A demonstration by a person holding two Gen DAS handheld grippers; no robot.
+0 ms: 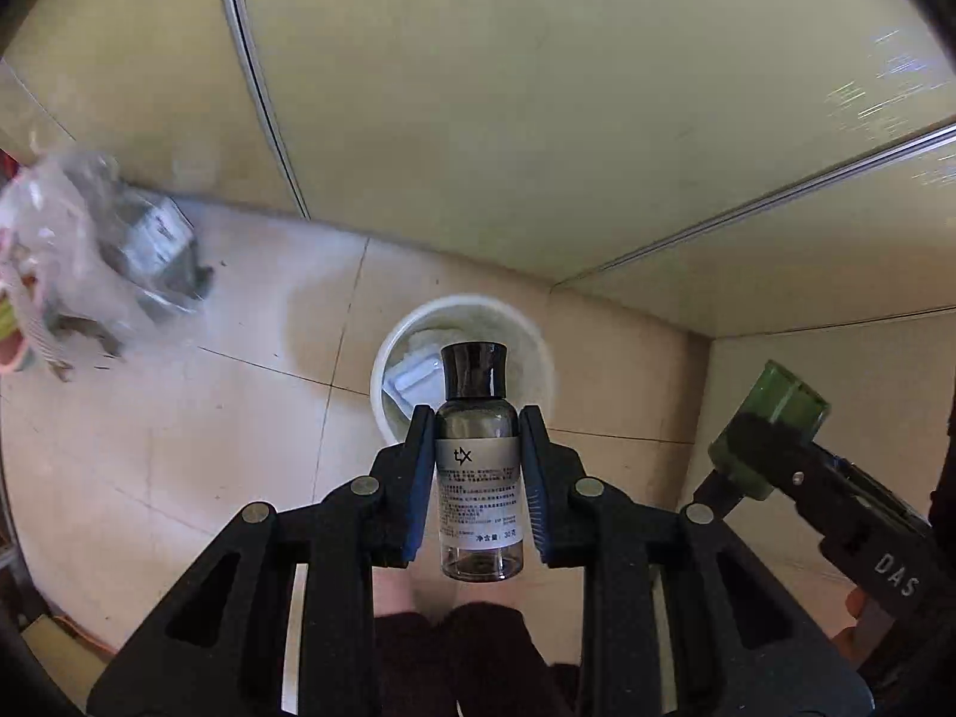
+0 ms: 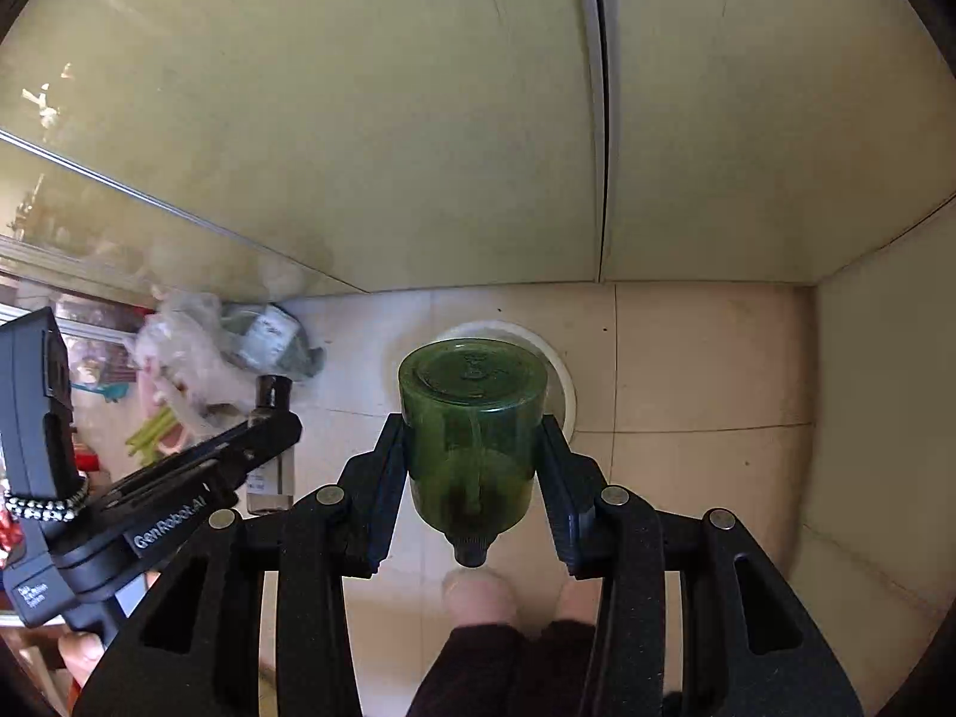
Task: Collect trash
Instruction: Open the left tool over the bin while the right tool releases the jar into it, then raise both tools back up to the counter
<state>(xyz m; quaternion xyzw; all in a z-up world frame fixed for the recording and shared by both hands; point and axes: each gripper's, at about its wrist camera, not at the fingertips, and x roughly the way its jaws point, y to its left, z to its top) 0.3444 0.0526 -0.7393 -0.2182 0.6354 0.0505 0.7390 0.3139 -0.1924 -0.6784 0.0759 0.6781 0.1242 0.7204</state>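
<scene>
My left gripper [image 1: 478,466] is shut on a small clear bottle [image 1: 478,478] with a black cap and a white label, held upright above a white round bin [image 1: 538,346] on the tiled floor. My right gripper [image 2: 472,472] is shut on a green translucent bottle [image 2: 472,418], its base pointing forward and its neck toward me, above the same bin [image 2: 561,376]. The green bottle [image 1: 771,424] in the right gripper also shows at the right of the left wrist view. The clear bottle [image 2: 272,418] shows at the left of the right wrist view. White trash lies inside the bin.
Pale green cabinet doors [image 1: 538,89] stand behind the bin, and a wall [image 2: 884,418] closes the corner at right. A crumpled plastic bag with packaging [image 1: 89,257] lies on the floor at left [image 2: 221,346]. My feet show below the grippers.
</scene>
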